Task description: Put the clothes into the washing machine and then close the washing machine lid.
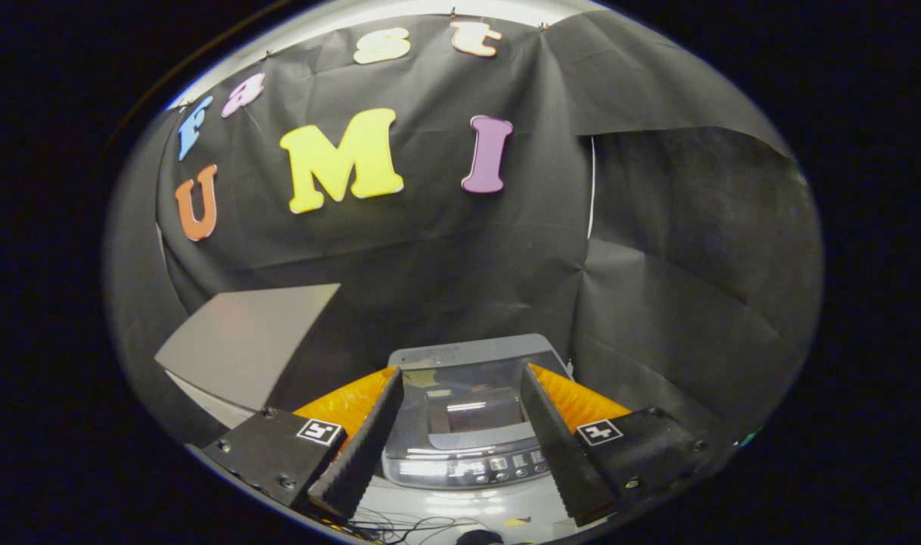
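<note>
Nearest, the gripper (460, 424) has its two fingers spread wide apart with nothing held between them. Below the fingers lie loose thin cables (399, 526) on a pale surface, with a small dark object beside them that is too cut off to name.

Between and just beyond the fingers sits the washing machine (464, 424), seen from the front and above. Its control panel (498, 465) with a row of small buttons faces the camera, and the glossy lid (468, 401) lies flat and shut over the top; its front edge runs just behind the panel. No clothes can be made out.

Left of the machine a flat grey board (241, 344) slants, well apart from it. Behind everything hangs the black cloth wall (657, 265), creased, leaving open space above the machine.
</note>
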